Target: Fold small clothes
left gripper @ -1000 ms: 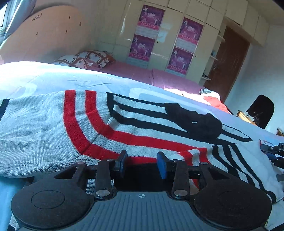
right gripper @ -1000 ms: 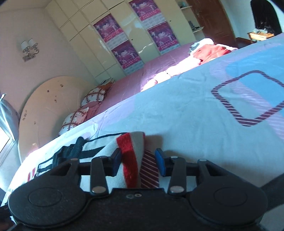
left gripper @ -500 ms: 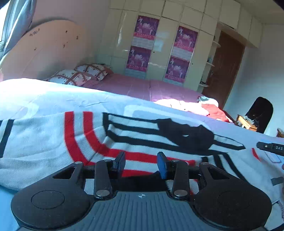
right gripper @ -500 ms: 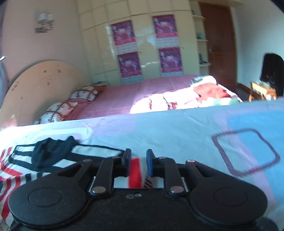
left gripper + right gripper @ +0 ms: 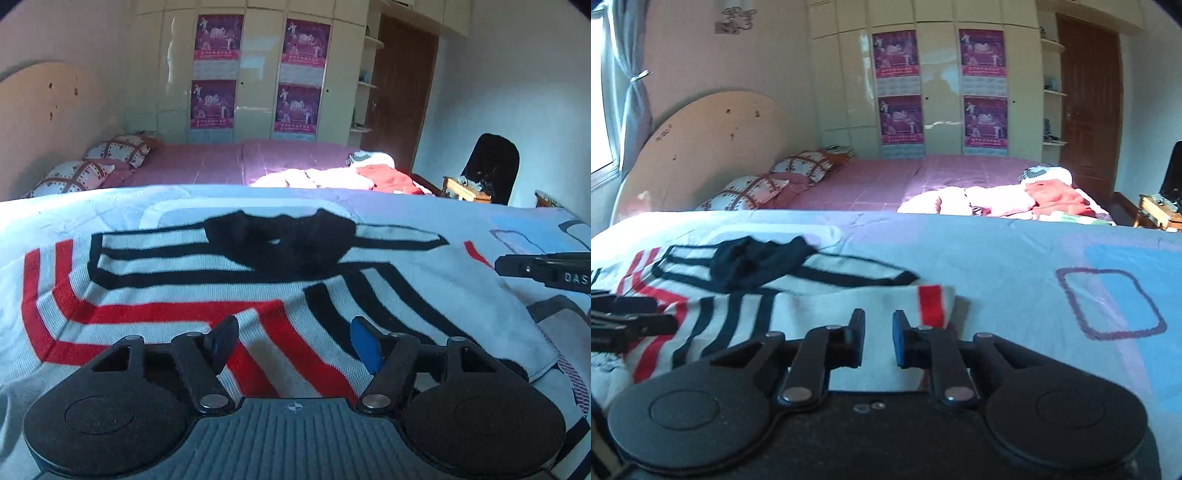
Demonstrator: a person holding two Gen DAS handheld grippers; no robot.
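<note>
Where lettering can be read at all, it is the white "DAS" on the right tool (image 5: 546, 271), seen at the right edge of the left wrist view; print on the four purple posters (image 5: 895, 55) on the cream wardrobe (image 5: 938, 85) ahead is too small to read.

Surface: a bed with a pale blue cover (image 5: 1015, 258) bearing outlined squares. Beyond it lies a second bed with a pink spread (image 5: 229, 162), patterned pillows (image 5: 753, 188) ahead to the left, and a heap of pink and red clothes (image 5: 1015, 195) ahead to the right. A brown door (image 5: 1087, 103) and a dark chair (image 5: 491, 166) stand far right.

Task item: a white knitted sweater (image 5: 184, 295) with red and black stripes and a black collar lies spread on the blue cover, directly under and ahead of both tools.

Left tool (image 5: 293, 339): jaws wide apart, released, hovering just over the striped knit; contact cannot be confirmed.

Right tool (image 5: 878, 339): jaws narrowly parted with a clear gap, gripping nothing, positioned above the sweater's folded white edge beside a red band.
</note>
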